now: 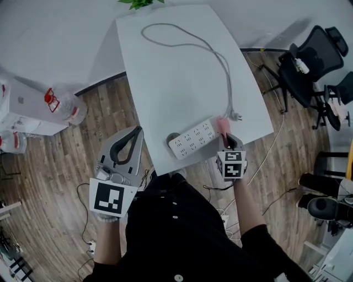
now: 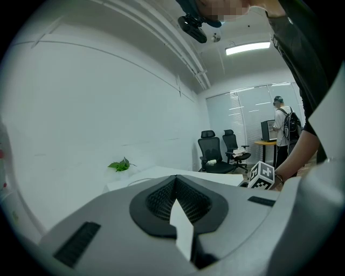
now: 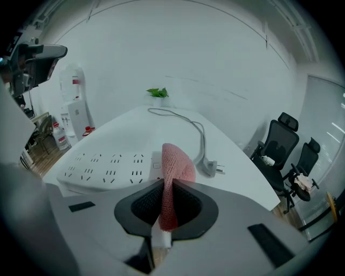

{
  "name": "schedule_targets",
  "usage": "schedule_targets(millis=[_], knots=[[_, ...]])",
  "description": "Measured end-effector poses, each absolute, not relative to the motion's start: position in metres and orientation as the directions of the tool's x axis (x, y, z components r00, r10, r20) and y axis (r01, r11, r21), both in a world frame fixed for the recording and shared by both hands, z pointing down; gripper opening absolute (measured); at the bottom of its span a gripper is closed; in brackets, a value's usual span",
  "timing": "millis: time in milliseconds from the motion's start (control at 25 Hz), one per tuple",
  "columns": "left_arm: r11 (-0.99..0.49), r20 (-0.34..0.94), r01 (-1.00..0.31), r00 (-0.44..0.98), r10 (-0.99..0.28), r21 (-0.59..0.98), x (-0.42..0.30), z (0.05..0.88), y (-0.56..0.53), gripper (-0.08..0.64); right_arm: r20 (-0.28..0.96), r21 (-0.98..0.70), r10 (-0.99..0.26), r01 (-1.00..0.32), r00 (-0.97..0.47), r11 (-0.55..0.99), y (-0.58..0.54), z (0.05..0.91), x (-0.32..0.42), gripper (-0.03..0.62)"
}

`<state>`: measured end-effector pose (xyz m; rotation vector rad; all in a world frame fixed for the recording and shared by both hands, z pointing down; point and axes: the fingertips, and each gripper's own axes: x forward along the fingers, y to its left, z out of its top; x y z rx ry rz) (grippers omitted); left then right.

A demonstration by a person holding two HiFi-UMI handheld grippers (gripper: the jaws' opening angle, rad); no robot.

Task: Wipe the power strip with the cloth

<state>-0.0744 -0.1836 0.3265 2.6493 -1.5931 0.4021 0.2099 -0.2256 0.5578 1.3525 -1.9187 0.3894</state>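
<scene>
White table (image 1: 176,71) on a wood-plank floor (image 1: 60,176), set against a plain white wall. Small green plant (image 1: 140,3) at the table's far edge. Black office chairs (image 1: 311,63) off to the right, and a big water bottle (image 1: 69,107) down on the floor at the left. Far back in the left gripper view, a person (image 2: 283,126) standing at a desk.

White power strip (image 1: 193,139) lying flat by the table's near edge, angled across it. Grey cord (image 1: 212,52) running up the table in a long doubled loop, then back down to a plug (image 1: 236,116) resting on the tabletop just beside the strip's right end.

Right gripper (image 1: 225,135) clamped on a pink cloth (image 3: 175,164): jaws pressed against a fold from both sides, the rest bulging out in front. Hangs over the strip's right end, by the switch; cannot tell whether the cloth touches.

Left gripper (image 1: 137,132) held off the table's left side, over the floor, well apart from the strip. Jaws together, tips meeting, nothing between them.
</scene>
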Motion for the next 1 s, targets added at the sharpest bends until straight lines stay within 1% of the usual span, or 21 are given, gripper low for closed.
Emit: schedule_targets(millis=[320,1000], knots=[[-0.489,0.223,-0.865,0.457,-0.861,-0.113,-0.075,0.326,-0.184,0.011,0.719,0.144,-0.664,-0.890,-0.207,0.433,-0.212,0.558,0.191,0.055],[-0.499,0.223,-0.861,0.469,-0.854,-0.101,-0.076,0.329,-0.183,0.011,0.718,0.039,-0.569,-0.793,-0.400,0.607,-0.162,0.555,0.104,0.055]])
